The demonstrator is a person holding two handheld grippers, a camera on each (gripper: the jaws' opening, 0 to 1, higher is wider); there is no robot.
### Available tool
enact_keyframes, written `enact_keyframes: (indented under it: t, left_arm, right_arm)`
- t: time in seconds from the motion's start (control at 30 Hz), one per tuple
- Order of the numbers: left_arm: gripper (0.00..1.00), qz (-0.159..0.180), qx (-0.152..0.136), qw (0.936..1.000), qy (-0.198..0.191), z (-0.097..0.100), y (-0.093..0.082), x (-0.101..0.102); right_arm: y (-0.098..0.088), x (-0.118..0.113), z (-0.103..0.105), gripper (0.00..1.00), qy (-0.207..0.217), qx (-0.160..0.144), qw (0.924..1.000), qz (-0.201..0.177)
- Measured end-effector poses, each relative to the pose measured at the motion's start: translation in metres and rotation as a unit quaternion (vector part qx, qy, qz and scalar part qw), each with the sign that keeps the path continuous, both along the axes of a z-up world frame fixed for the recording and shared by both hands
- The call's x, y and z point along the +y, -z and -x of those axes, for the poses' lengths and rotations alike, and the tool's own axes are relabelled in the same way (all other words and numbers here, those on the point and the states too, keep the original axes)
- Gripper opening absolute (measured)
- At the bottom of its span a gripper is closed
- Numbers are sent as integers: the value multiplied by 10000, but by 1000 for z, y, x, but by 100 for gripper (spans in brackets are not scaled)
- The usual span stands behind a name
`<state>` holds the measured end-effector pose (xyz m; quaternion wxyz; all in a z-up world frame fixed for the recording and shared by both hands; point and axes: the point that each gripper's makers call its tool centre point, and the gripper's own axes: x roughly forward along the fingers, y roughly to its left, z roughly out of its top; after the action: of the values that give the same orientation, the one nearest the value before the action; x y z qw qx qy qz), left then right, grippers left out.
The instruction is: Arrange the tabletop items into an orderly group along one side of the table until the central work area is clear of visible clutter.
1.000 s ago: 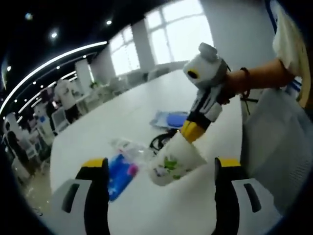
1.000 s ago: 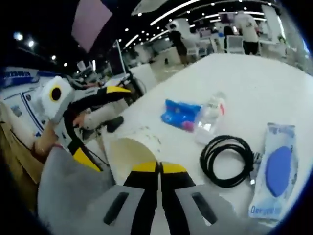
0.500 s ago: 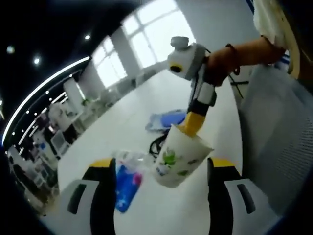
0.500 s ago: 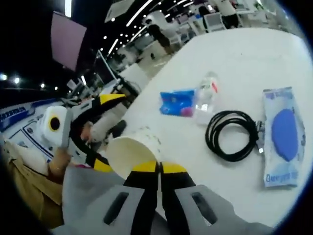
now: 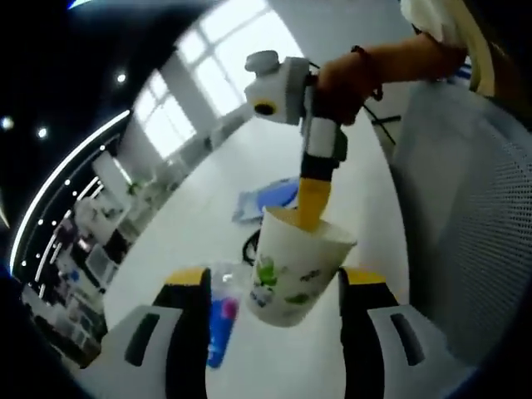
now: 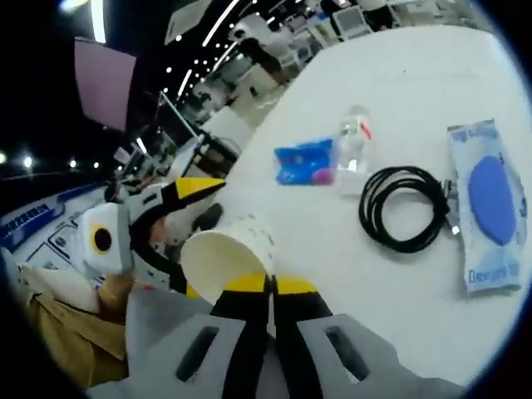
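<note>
A white paper cup (image 5: 287,270) with green print hangs above the white table (image 5: 208,216). My right gripper (image 5: 309,212) comes down from above and is shut on the cup's rim, one finger inside. In the right gripper view the same grip (image 6: 270,285) pinches the rim of the cup (image 6: 224,259). My left gripper (image 5: 274,283) stands open, and the cup sits in line between its yellow-tipped jaws without visible contact. One yellow fingertip (image 6: 199,187) of the left gripper shows just beyond the cup.
On the table lie a blue packet (image 6: 306,162), a clear small bottle (image 6: 353,150), a coiled black cable (image 6: 407,208) and a blue-and-clear flat package (image 6: 492,204). A person's hand (image 5: 341,75) holds the right gripper. Grey cloth (image 5: 465,216) hangs at the right.
The right gripper has swung more upright over the cup. The cup now hangs straighter and nearer, between the left jaws. Items on the table have not moved.
</note>
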<state>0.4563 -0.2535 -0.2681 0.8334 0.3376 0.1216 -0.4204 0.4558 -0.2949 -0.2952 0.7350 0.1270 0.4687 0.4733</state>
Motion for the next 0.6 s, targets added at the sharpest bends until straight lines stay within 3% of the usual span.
enact_keyframes:
  t: [0.13,0.43,0.6]
  left_arm:
    - [57,-260,-93,9995,183,3,4,-3]
    - [41,-731,-162,9957,537,11,13,-13]
    - [39,-859,-192,9945,570,11,16,-15]
  right_arm:
    - [0,1,2,1,-24,62,10000,-11]
    - [0,2,3,2,-97,-30,9999,-26]
    - [0,0,3,2,-168,-133,9998,18]
